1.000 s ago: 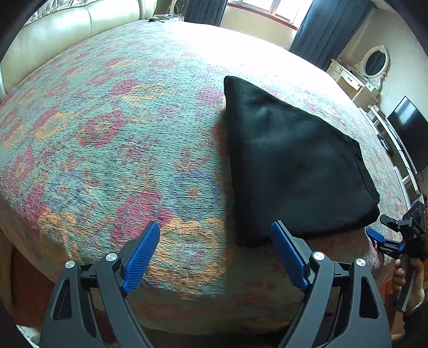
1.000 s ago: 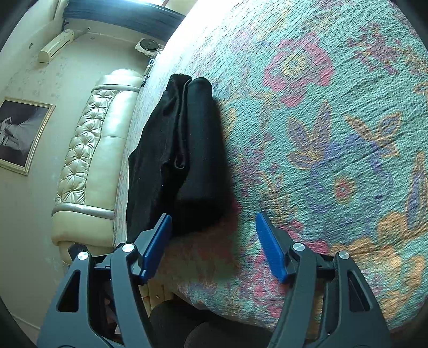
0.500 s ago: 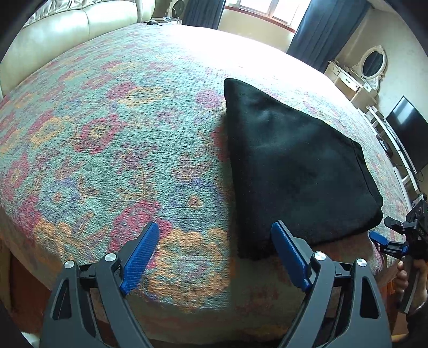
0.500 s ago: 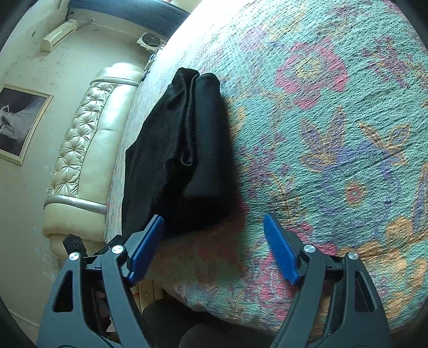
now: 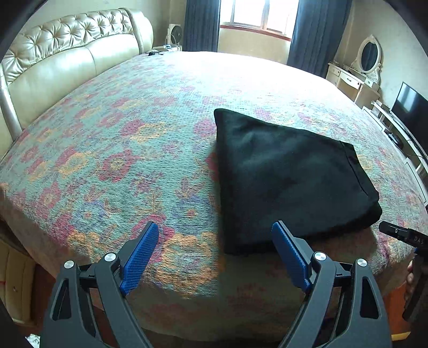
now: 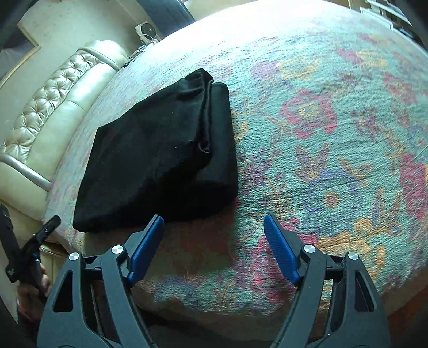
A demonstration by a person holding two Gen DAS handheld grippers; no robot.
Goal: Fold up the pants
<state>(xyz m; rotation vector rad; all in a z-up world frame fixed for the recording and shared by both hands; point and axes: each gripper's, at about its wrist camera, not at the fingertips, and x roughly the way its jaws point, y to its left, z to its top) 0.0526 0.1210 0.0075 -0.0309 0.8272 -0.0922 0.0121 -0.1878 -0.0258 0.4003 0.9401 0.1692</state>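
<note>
The black pants [image 5: 289, 174] lie folded into a compact stack on the floral bedspread [image 5: 120, 150] near the bed's front edge. In the right wrist view the pants [image 6: 160, 158] show layered folds along their right side. My left gripper [image 5: 215, 235] is open and empty, held off the front edge of the bed, just left of the pants' near corner. My right gripper [image 6: 214, 227] is open and empty, held just short of the pants' near right corner. The right gripper's body shows at the right edge of the left wrist view [image 5: 401, 234].
A padded cream headboard [image 5: 67, 61] runs along the left. A window with dark curtains [image 5: 256, 16] is at the back. A white dresser with an oval mirror [image 5: 358, 72] and a TV [image 5: 409, 107] stand on the right. The bedspread [image 6: 334, 133] spreads wide to the pants' right.
Both grippers have drawn back and tilted up from the bed, so more of the room and headboard shows. The right wrist view has rotated. The pants have not moved.
</note>
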